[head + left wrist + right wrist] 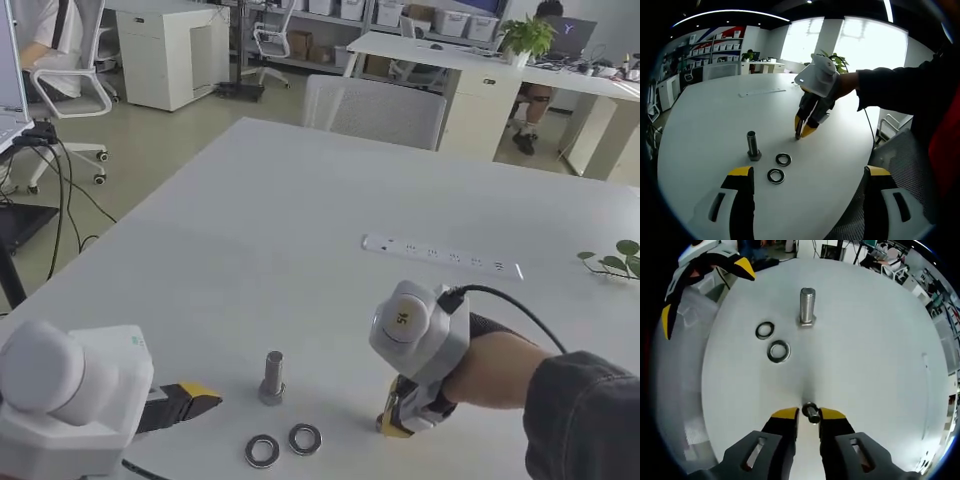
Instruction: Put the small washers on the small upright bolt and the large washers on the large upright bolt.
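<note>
A large steel bolt (272,378) (753,145) (807,305) stands upright on the white table (300,230). Two large washers (262,450) (305,438) lie flat just in front of it, side by side and apart; they are also in the left gripper view (775,175) (783,159) and the right gripper view (764,330) (778,351). My right gripper (392,420) (802,131) (810,415) points down at the table, right of the washers, shut on a small bolt (811,413). My left gripper (185,400) (808,172) (705,290) hovers left of the large bolt, open and holding nothing.
A white power strip (440,256) (761,92) lies further back on the table. Plant leaves (615,260) reach in at the right edge. A grey chair (375,110) stands behind the far edge. The near edge is close below the washers.
</note>
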Demonstrator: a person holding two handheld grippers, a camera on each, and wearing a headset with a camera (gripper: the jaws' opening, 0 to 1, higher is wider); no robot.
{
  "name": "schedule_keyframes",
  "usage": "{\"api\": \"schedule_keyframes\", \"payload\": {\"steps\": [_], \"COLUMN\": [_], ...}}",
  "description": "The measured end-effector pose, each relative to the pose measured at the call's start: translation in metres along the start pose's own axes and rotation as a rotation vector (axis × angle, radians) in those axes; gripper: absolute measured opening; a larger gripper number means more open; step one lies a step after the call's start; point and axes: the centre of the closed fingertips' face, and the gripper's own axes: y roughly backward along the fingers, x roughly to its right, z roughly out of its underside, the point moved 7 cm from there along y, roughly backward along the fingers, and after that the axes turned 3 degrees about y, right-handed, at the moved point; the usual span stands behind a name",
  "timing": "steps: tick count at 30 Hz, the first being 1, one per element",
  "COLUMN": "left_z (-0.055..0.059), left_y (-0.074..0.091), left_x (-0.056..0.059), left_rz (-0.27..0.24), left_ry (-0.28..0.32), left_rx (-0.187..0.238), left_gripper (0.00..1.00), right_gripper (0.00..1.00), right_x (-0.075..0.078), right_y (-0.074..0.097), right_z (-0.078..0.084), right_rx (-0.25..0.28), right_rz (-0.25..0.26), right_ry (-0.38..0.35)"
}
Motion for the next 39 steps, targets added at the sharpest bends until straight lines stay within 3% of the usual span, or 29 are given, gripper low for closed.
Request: {"api": "schedule_keyframes", "payload": {"steps": [24, 39], "left_z": [-0.002, -0.004], "left_y": [0.000, 0.000], "left_x": [0.001, 0.002], "left_rz": [0.001, 0.005], "left_ry": [-0.007, -0.013], "left_rx": [0.006, 0.010], "left_gripper": [0.91, 0.91], "right_gripper": [0.29, 0.30], "right_x": [-0.005, -0.031], "right_y": [0.016, 0.029], "right_z": [0.016, 0.031], "right_rx": [0.029, 0.049], "right_rz": [0.020, 0.032], "right_ry": [-0.053, -0.065]}}
